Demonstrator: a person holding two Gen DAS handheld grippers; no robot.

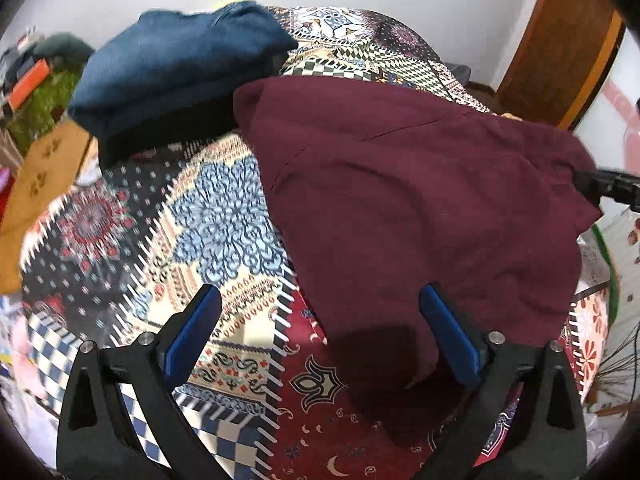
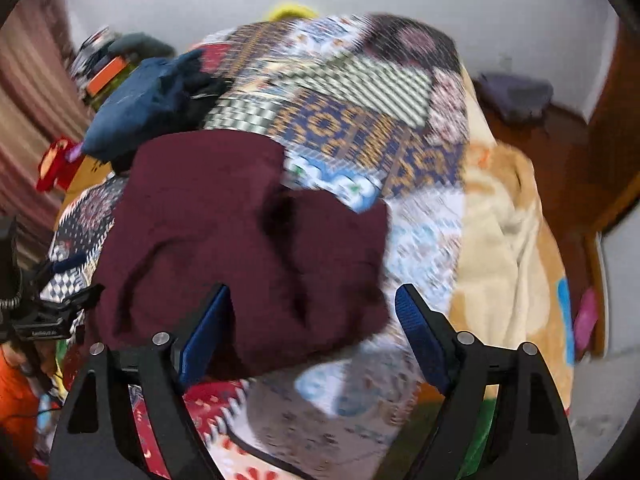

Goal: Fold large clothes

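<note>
A maroon garment (image 1: 400,200) lies spread on the patterned bedspread (image 1: 224,216). My left gripper (image 1: 318,300) hangs over its near left edge. Its jaws stand wide open, the right finger (image 1: 444,328) above the cloth, the left one above the bedspread, and nothing is pinched. In the blurred right wrist view, the maroon garment (image 2: 224,232) lies bunched under my right gripper (image 2: 313,294). That gripper is open too, its left finger (image 2: 208,328) over the cloth and its right finger over the bedspread (image 2: 420,224). Part of the right gripper (image 1: 616,188) shows at the garment's far right corner.
A folded blue garment (image 1: 180,68) sits on a black one at the back left of the bed. A beige blanket (image 2: 508,240) lies along the right side. A mustard cloth (image 1: 40,184) hangs off the left edge. A wooden frame (image 1: 560,40) stands at the back right.
</note>
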